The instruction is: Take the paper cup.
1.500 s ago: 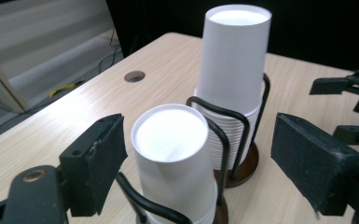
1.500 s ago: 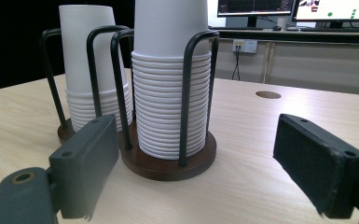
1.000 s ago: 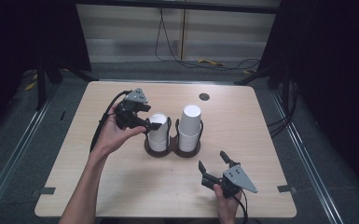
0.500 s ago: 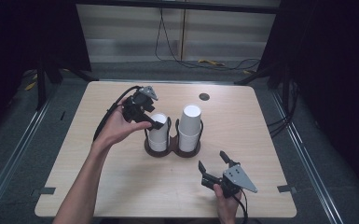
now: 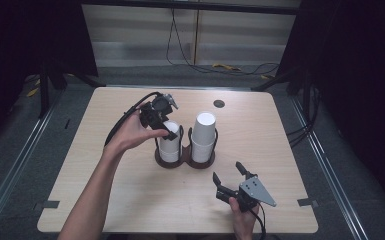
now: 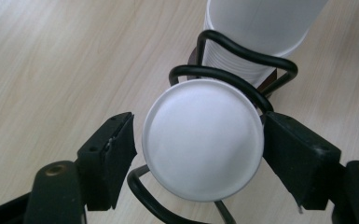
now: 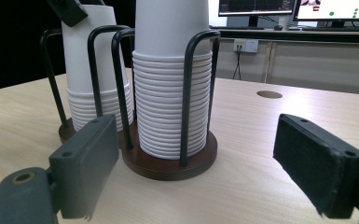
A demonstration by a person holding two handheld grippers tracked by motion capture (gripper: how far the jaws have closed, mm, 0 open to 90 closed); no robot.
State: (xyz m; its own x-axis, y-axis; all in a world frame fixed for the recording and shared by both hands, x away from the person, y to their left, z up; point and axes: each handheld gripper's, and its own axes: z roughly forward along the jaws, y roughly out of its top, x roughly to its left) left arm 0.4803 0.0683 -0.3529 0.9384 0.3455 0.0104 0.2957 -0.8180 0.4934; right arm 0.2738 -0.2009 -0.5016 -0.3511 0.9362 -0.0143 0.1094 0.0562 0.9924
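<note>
A black wire holder on a brown base (image 5: 185, 161) stands mid-table with two stacks of white paper cups upside down. My left gripper (image 5: 166, 125) hangs over the left stack (image 5: 169, 142). In the left gripper view its jaws have just been closing and flank the top cup (image 6: 203, 140); the right pad (image 6: 298, 154) is at the cup's edge, while a thin gap remains at the left pad (image 6: 114, 149). The right stack (image 5: 203, 132) stands untouched. My right gripper (image 5: 228, 171) rests open near the front edge, pointing at the holder (image 7: 168, 165), with nothing between its jaws.
A dark round hole (image 5: 219, 103) sits in the tabletop behind the holder. Cables (image 5: 230, 67) lie on the floor beyond the far edge. Bare wood surrounds the holder on all sides. A monitor (image 7: 256, 5) stands far behind the table.
My left gripper has moved right, from beside the left stack to over it, and its jaws have narrowed around the top cup. The right gripper has stayed still.
</note>
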